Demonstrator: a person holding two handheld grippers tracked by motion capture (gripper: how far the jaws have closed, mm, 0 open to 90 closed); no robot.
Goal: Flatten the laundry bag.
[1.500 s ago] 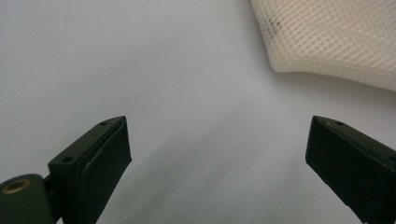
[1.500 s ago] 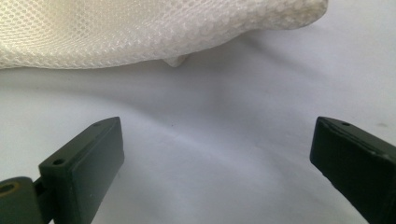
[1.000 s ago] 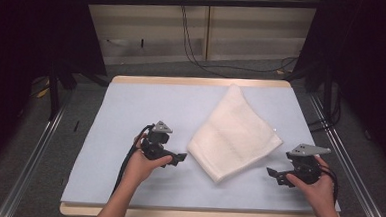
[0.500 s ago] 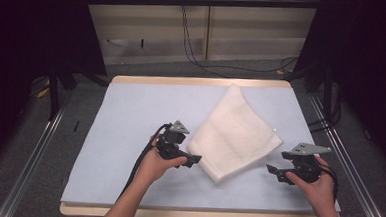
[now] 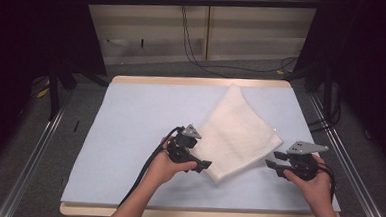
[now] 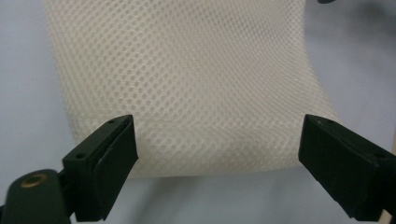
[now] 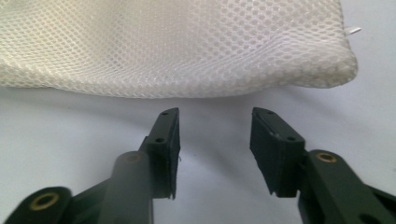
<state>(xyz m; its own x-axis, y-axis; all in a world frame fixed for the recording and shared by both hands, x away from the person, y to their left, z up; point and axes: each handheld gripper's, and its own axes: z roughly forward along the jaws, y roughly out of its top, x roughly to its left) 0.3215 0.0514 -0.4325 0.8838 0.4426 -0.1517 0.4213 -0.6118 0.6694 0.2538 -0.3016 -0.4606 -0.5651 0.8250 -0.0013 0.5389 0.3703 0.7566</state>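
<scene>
Roughly, scene: table (image 5: 131,110) with a pale blue-grey cover, wood edge at front and back, dark floor and metal rails around it.
Cloth: white mesh cloth (image 5: 239,133), folded flat, lying on the cover right of centre, set at an angle; one corner points to the far edge, one corner to the near edge.
Cloth close up: honeycomb mesh weave, near edge slightly rounded (image 6: 196,93); in the right gripper view its folded edge runs across the top with a rounded corner at the right and a small white tag just beyond it (image 7: 187,46).
Left gripper: left gripper (image 5: 198,165) held in the person's left hand (image 5: 165,166), at the cloth's near-left edge, black cable trailing back along the forearm.
Left gripper state: jaws wide apart (image 6: 217,154), one on each side of the cloth's near edge, nothing between the pads, cloth lying just ahead of them; not gripping.
Right gripper: right gripper (image 5: 271,160) held in the right hand (image 5: 317,182), just right of the cloth, pointing at its right edge, grey plate on top.
Right gripper state: jaws partly apart (image 7: 215,140), empty, bare cover between them, cloth edge near but apart from the tips.
Contact: cannot tell if left jaws touch the cloth; right jaws clear of it.
</scene>
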